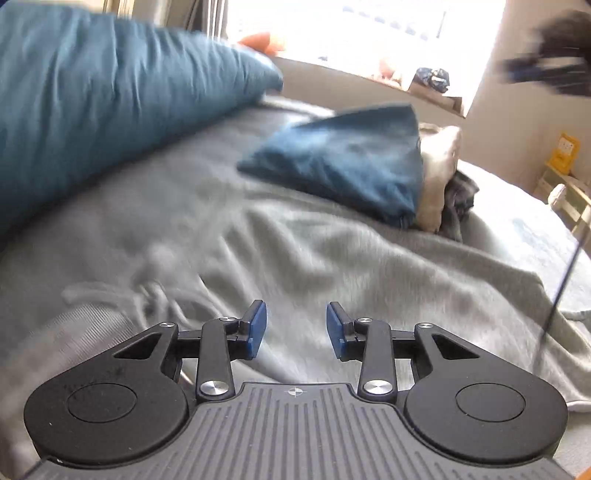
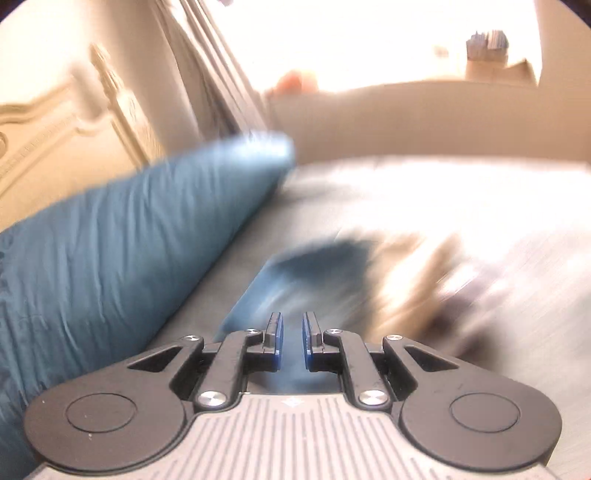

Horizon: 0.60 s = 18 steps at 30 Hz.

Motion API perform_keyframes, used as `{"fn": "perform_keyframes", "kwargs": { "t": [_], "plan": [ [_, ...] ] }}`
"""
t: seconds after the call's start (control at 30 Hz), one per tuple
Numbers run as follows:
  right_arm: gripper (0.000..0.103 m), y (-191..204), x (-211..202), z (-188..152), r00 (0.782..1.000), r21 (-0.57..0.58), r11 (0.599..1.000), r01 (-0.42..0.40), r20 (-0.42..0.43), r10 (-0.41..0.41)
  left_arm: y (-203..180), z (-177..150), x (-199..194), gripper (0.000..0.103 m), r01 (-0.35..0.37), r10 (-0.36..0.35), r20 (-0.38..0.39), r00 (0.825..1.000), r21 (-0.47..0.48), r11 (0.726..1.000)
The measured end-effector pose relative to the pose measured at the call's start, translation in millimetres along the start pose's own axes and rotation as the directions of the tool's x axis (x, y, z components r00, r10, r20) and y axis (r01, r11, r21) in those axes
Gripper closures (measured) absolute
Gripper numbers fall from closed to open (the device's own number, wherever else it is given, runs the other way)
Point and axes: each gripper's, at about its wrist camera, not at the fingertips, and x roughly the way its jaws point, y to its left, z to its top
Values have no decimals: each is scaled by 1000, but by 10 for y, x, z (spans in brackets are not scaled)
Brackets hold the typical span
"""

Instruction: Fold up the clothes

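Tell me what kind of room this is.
Most likely a bedroom. A bed under a grey blanket fills the view, a big blue pillow leans at its head, and a carved cream headboard stands behind it, beside a bright window.

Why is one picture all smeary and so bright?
Right wrist view: motion blur streaks the folded blue cloth and the bed, and window glare washes out the top. Left wrist view: sharper, the grey garment shows its wrinkles, though the window is blown white and the fisheye bends the edges.
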Motion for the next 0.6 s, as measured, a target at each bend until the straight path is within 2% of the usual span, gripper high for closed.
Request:
{"fn": "perform_keyframes", "kwargs": {
  "t": [0.1,0.17,0.27,0.33,0.4,0.47,0.53,0.57,0.6],
  "plan": [
    [89,-416,-1039,154,992,-25,1000,18,125,-15,-46,231,-72,67,-8,7,14,1000,52,999],
    [83,-682,-1638,139,986,-40,999,33,166,-26,-99,397,-96,66,-9,7,20,1000,92,996],
    [67,-1024,-2251,-45,986,-59,996,69,154,-59,-407,571,19,65,28,-28,-1,1000,198,980],
    [63,-1237,-2476,-255,992,-56,996,72,103,-66,-689,657,157,64,97,-86,-58,995,248,964],
    [57,-1437,-2388,-597,996,-67,994,88,25,-86,-1027,669,347,64,201,-163,-155,974,271,941],
    [56,-1585,-2120,-991,988,-95,988,122,-82,-130,-1401,596,567,64,268,-189,-254,949,323,908],
    [56,-1692,-1686,-1414,963,-188,969,158,-189,-193,-1758,469,749,64,288,-163,-308,937,420,860],
    [56,-1723,-1437,-1596,947,-251,952,173,-223,-231,-1906,404,815,64,289,-149,-315,937,465,837],
    [56,-1764,-1219,-1749,935,-309,933,183,-240,-263,-2004,365,879,64,293,-147,-318,937,479,828]
  ]
}}
